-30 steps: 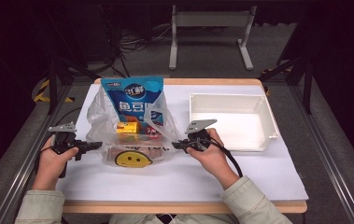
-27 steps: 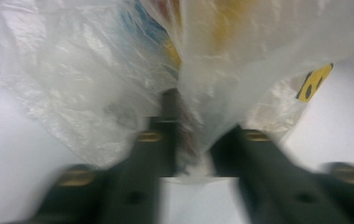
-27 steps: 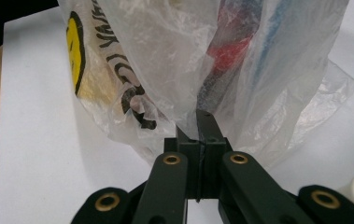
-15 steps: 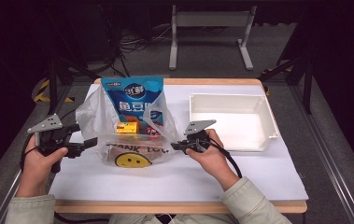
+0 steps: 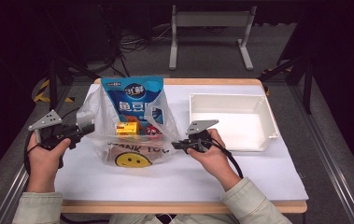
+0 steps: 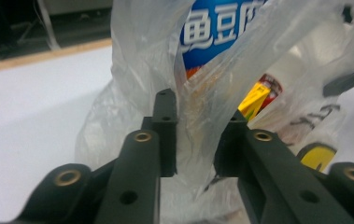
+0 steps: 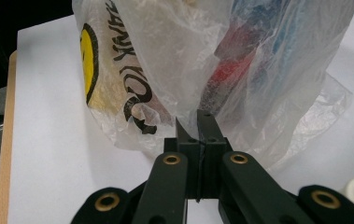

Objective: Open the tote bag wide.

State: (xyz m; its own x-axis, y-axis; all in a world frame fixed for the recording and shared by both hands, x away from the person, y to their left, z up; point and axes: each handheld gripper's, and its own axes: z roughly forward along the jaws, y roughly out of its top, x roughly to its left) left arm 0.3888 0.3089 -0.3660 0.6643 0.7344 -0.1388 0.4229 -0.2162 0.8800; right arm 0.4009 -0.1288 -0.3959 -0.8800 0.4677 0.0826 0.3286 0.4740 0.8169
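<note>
The plastic bag [image 5: 128, 140] sits on the table [image 5: 188, 177], full of snacks. The right gripper [image 5: 177, 145] pinches its edge tight. The left gripper [image 6: 195, 140] has just been closing; plastic lies between its fingers, not squeezed. The white bin [image 5: 230, 121] waits.

The desk [image 5: 179, 172] is seen from above and in front, looking forward and down from the person's side. Each tongs camera is carried close behind its own black jaws, almost against the clear plastic bag [image 6: 198, 107]. The bag [image 5: 132, 126], centre left, is shared by all three views.
</note>
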